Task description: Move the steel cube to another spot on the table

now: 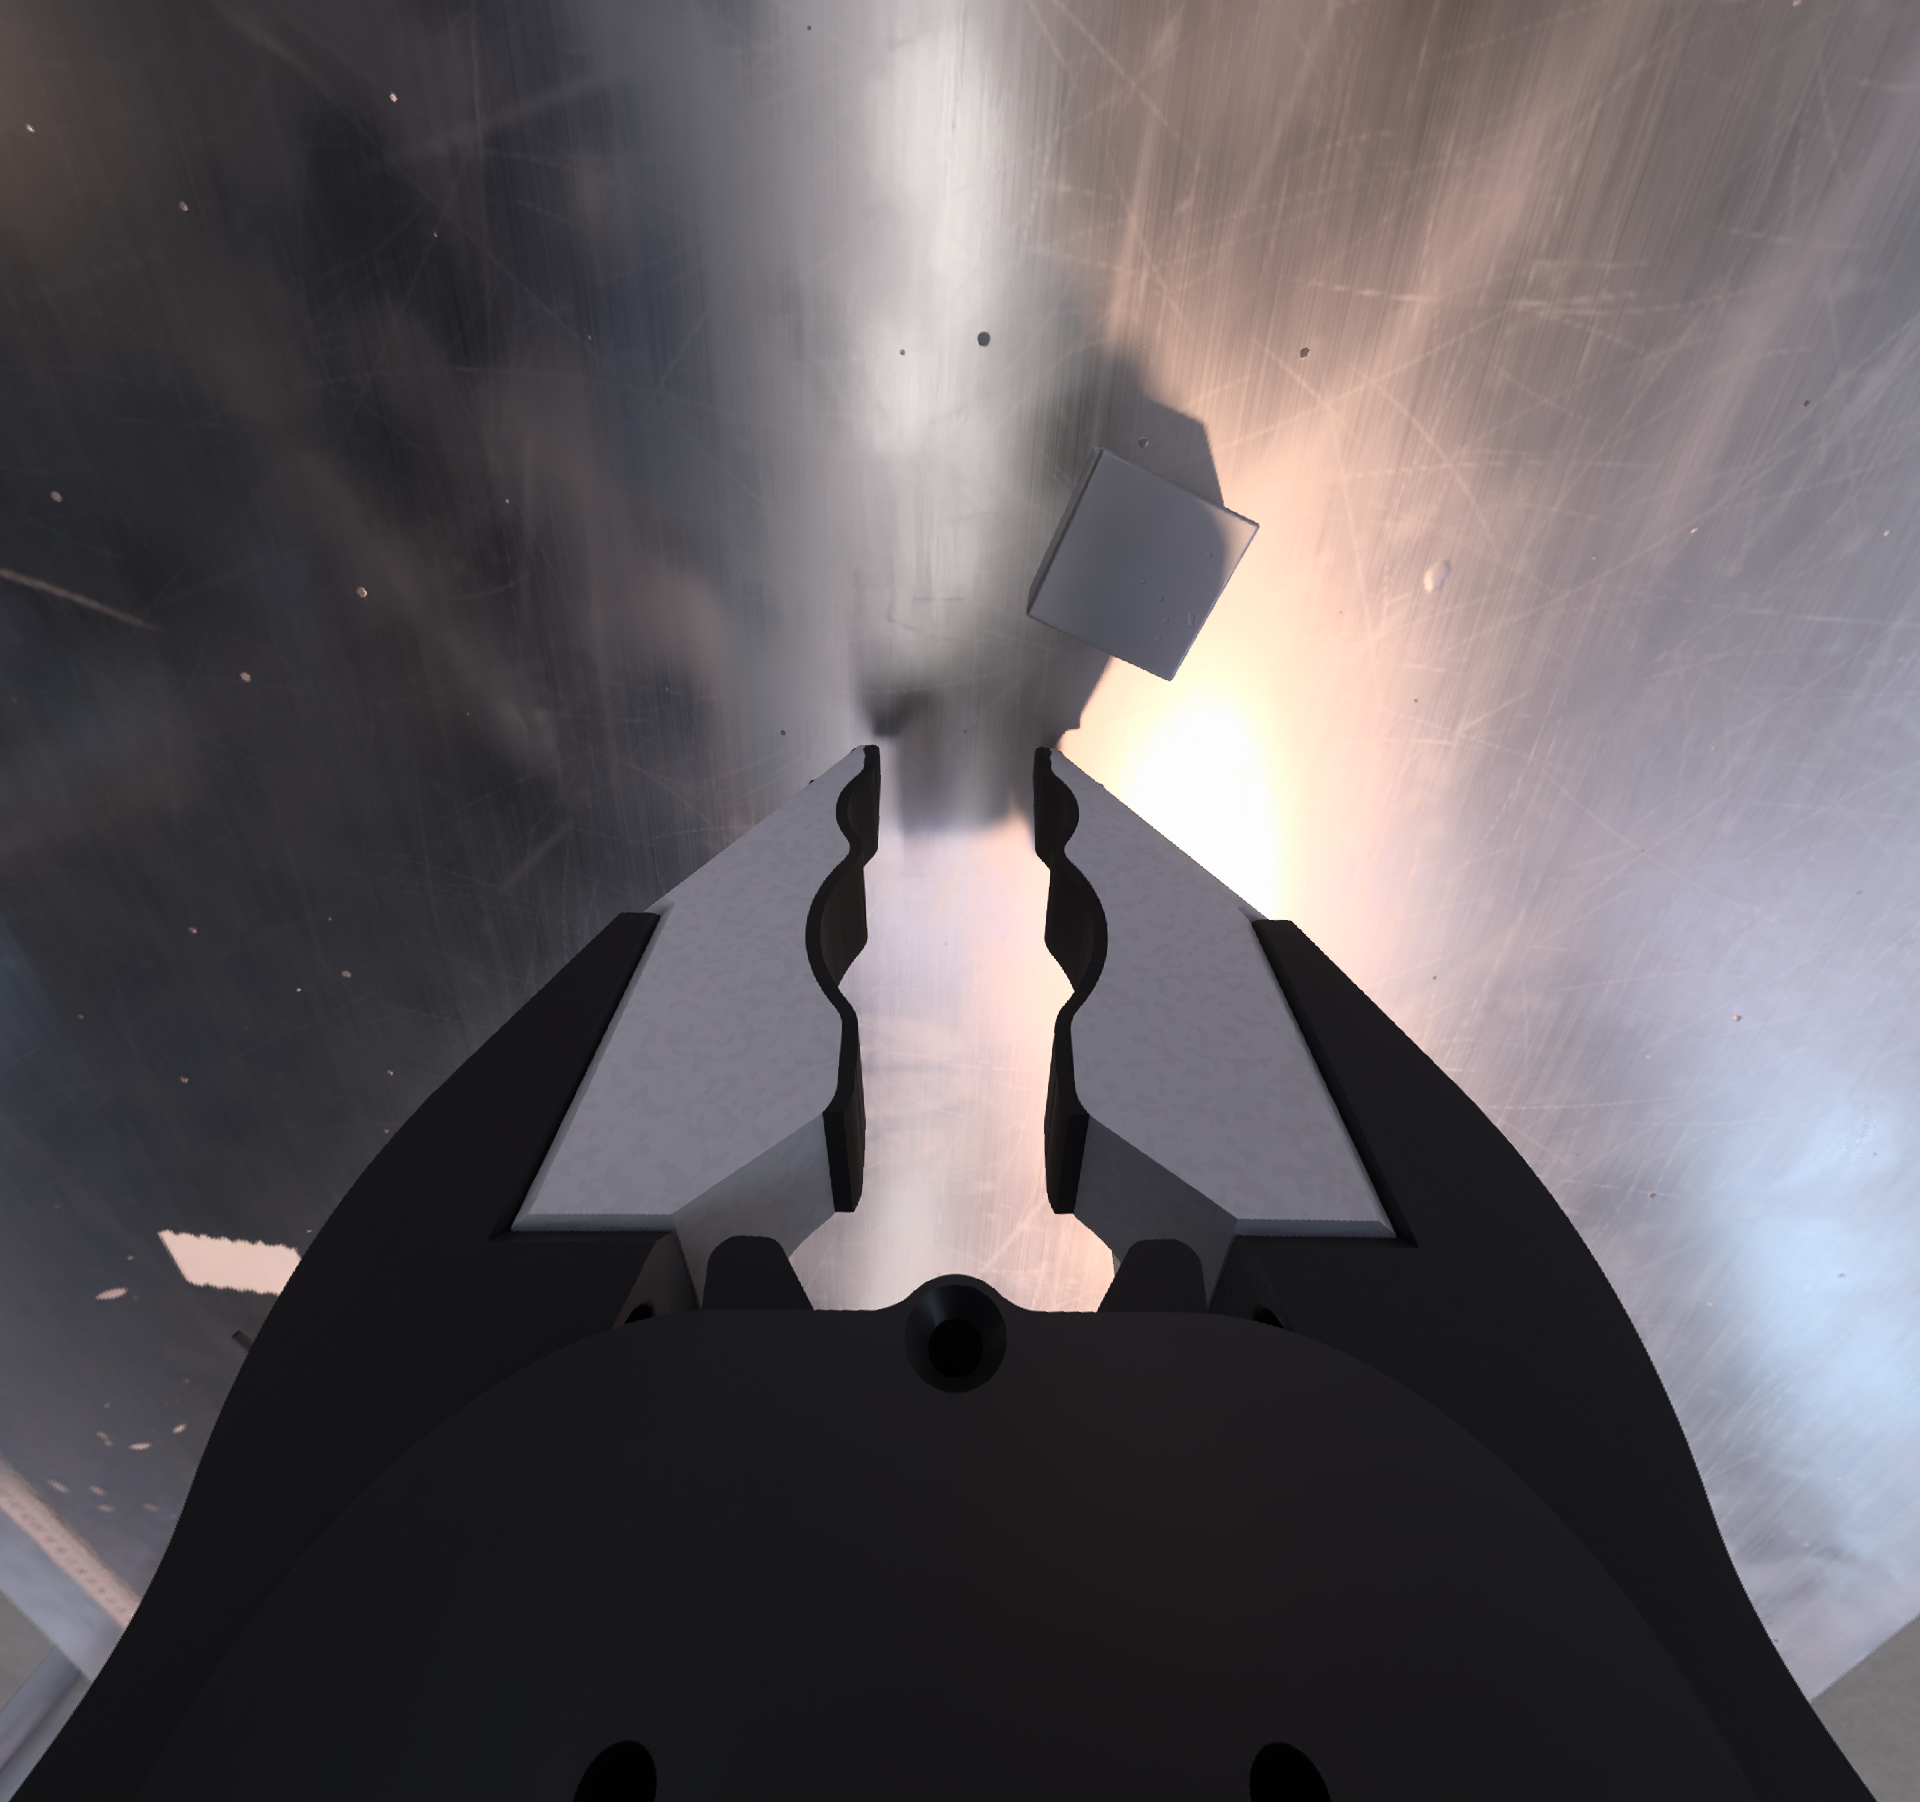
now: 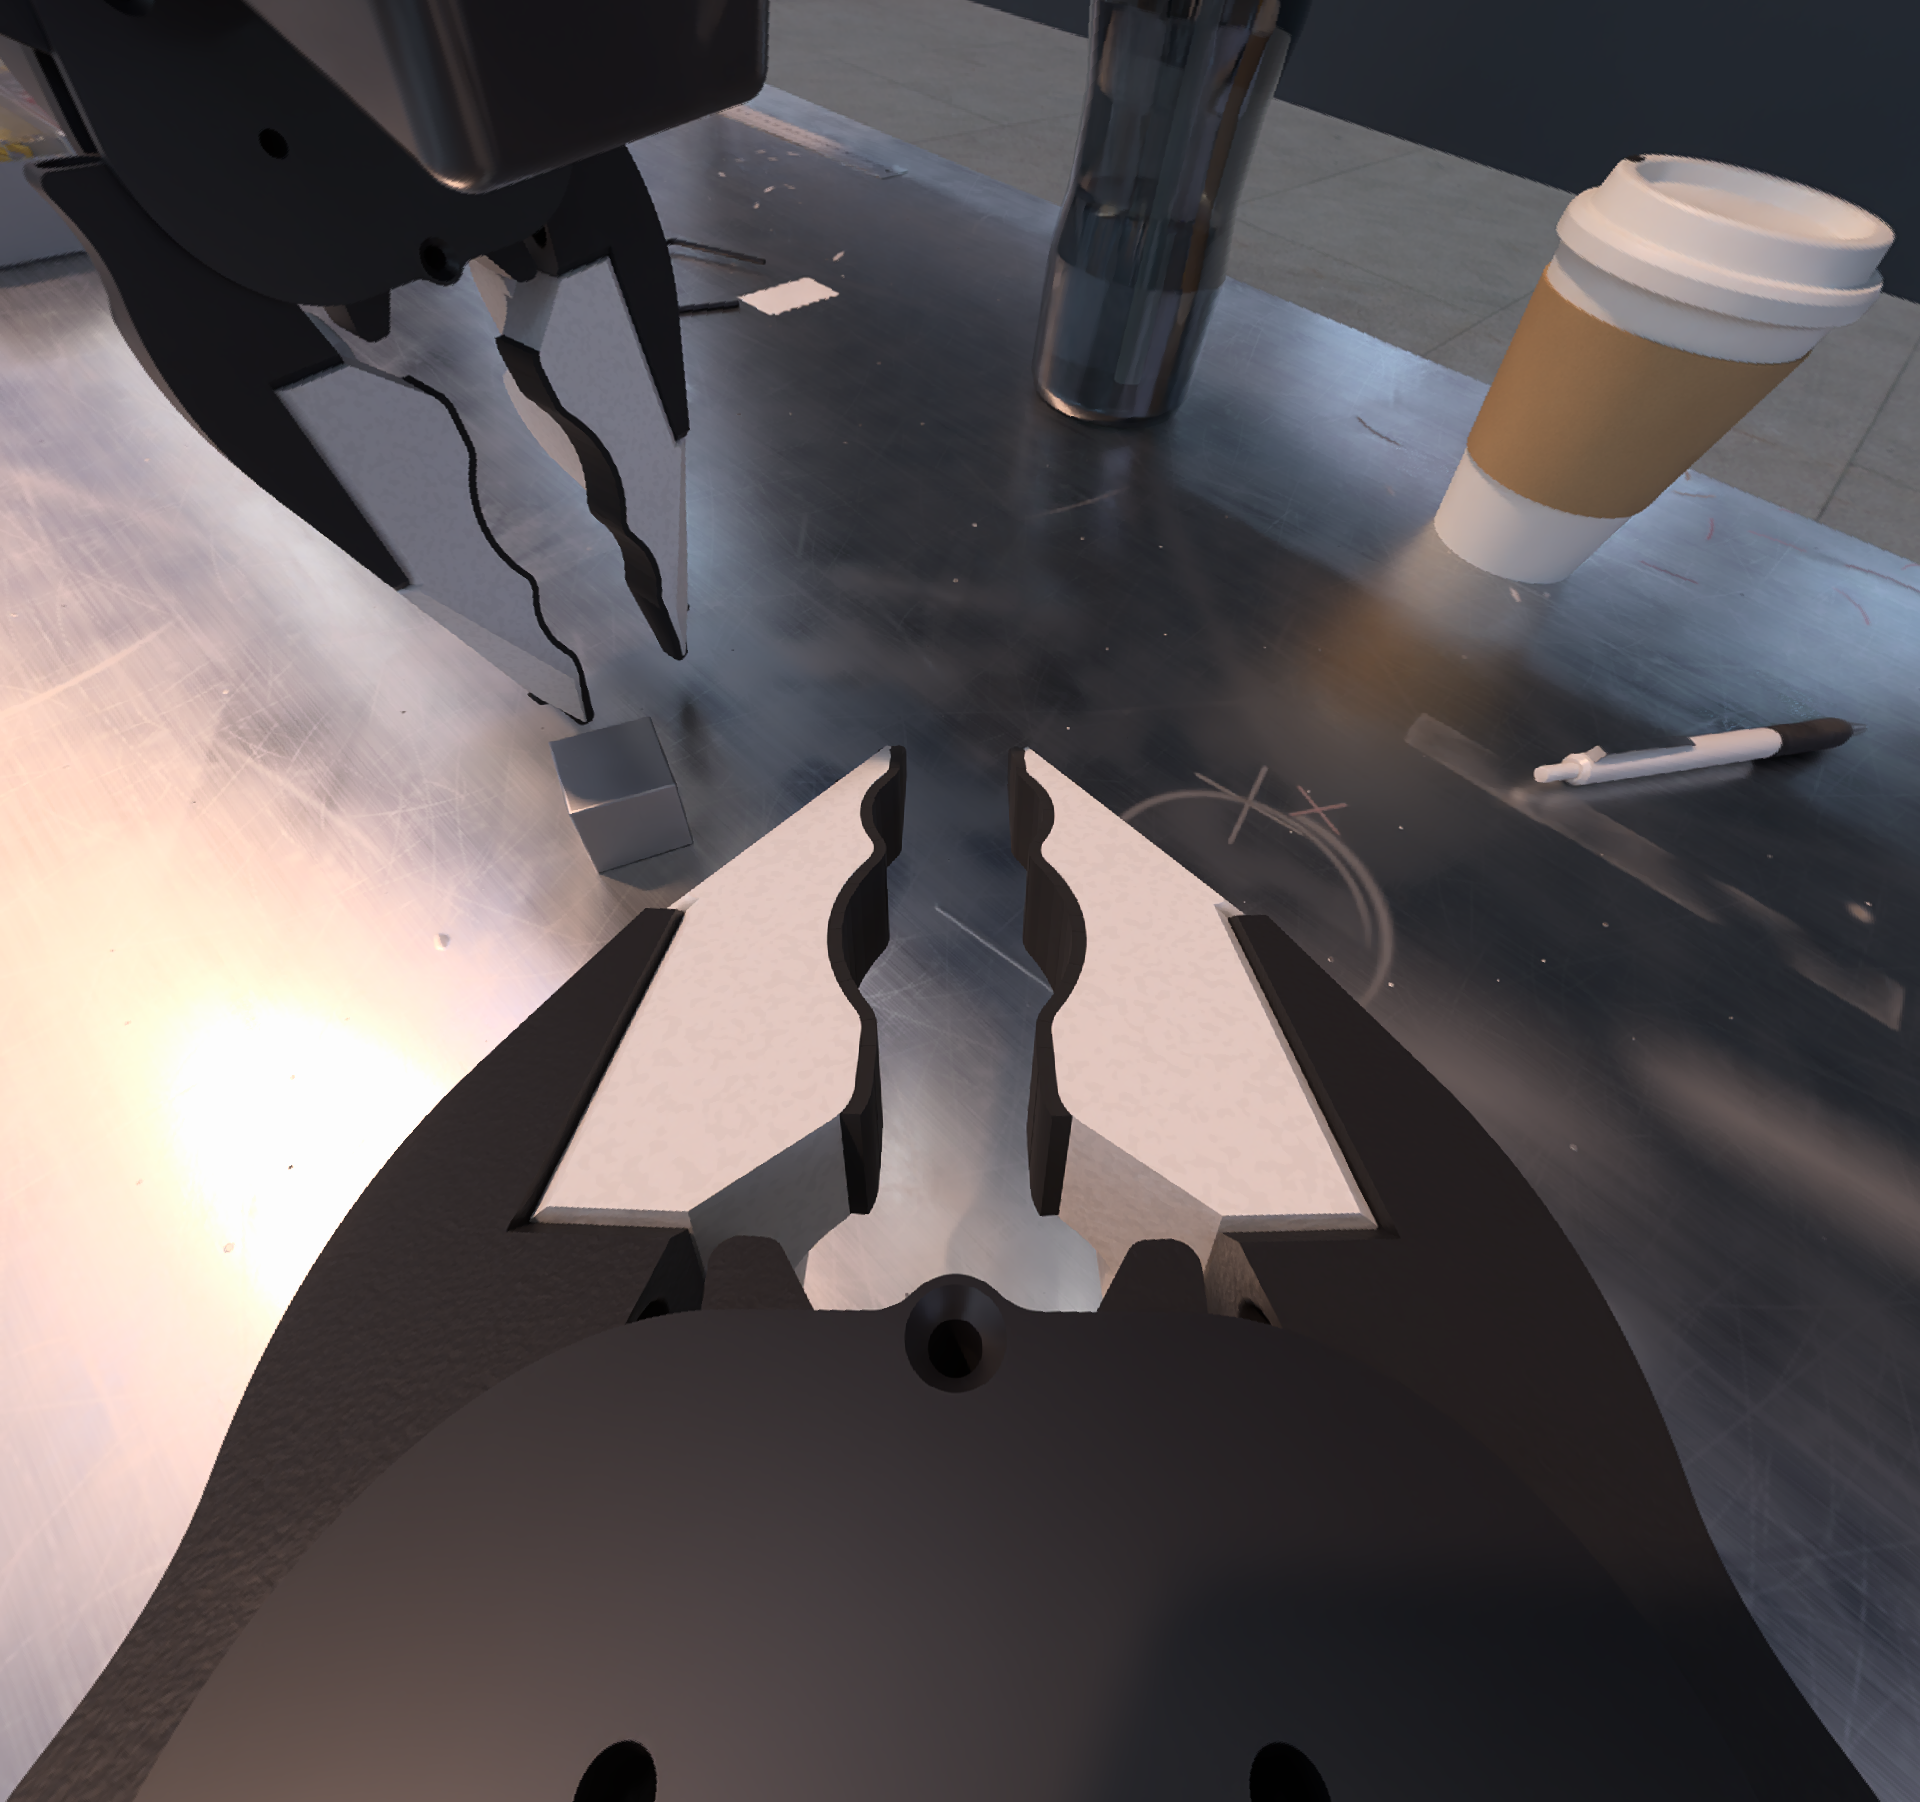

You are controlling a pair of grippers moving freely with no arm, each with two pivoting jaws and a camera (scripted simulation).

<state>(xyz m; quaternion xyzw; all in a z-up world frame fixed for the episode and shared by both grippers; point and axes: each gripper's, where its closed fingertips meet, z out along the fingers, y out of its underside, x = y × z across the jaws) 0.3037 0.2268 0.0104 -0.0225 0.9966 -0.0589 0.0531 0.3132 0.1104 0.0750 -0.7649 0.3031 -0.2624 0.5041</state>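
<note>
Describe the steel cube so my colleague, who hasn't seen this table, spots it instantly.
On the scratched metal table, look just below the left gripper hanging fingers-down. The steel cube sits there, the only small, shiny, sharp-edged block; the tumbler, coffee cup and pen stand farther off.

A brushed, scratched metal table [image 2: 312, 921] is being lit to a glare. The steel cube [image 2: 621, 810] is showing smooth satin faces; the tumbler [image 2: 1138, 194] is gleaming mirror-bright beside a matt paper cup [image 2: 1621, 381].
</note>
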